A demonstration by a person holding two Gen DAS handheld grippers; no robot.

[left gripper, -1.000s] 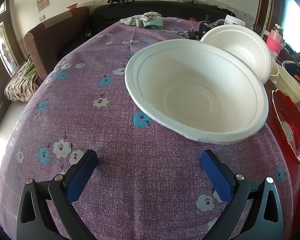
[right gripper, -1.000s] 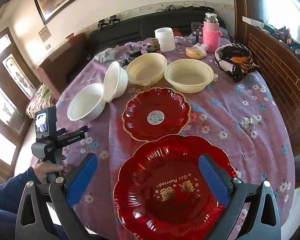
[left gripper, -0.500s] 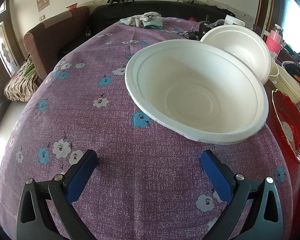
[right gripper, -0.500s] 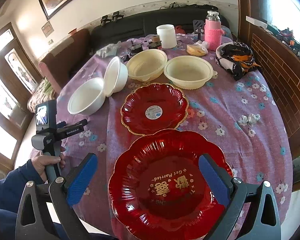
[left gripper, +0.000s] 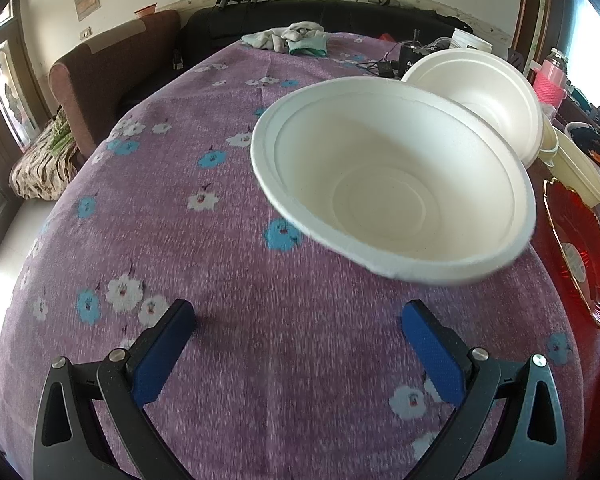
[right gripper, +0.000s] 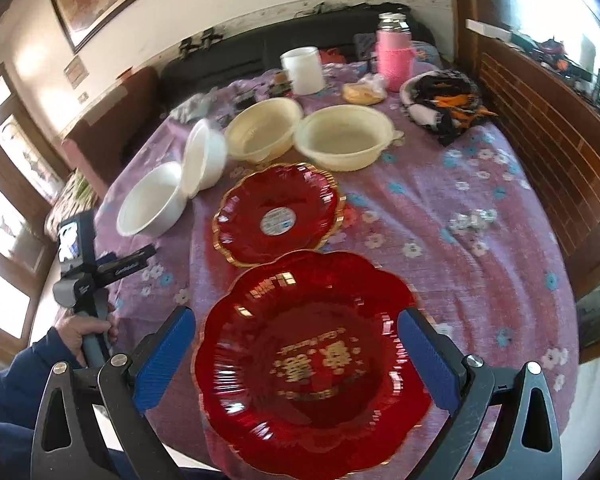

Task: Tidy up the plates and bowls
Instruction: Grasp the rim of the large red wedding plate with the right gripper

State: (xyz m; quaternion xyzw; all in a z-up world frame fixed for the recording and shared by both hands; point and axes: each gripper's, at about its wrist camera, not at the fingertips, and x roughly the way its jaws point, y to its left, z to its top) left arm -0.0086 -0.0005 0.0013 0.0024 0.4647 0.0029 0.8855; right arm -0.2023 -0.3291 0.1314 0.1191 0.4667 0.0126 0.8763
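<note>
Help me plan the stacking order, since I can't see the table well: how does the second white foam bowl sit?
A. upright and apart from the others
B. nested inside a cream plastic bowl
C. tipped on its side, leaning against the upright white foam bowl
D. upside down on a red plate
C: in the right wrist view the tipped white foam bowl stands on edge with its rim against the upright white foam bowl, beside the cream plastic bowl.
</note>
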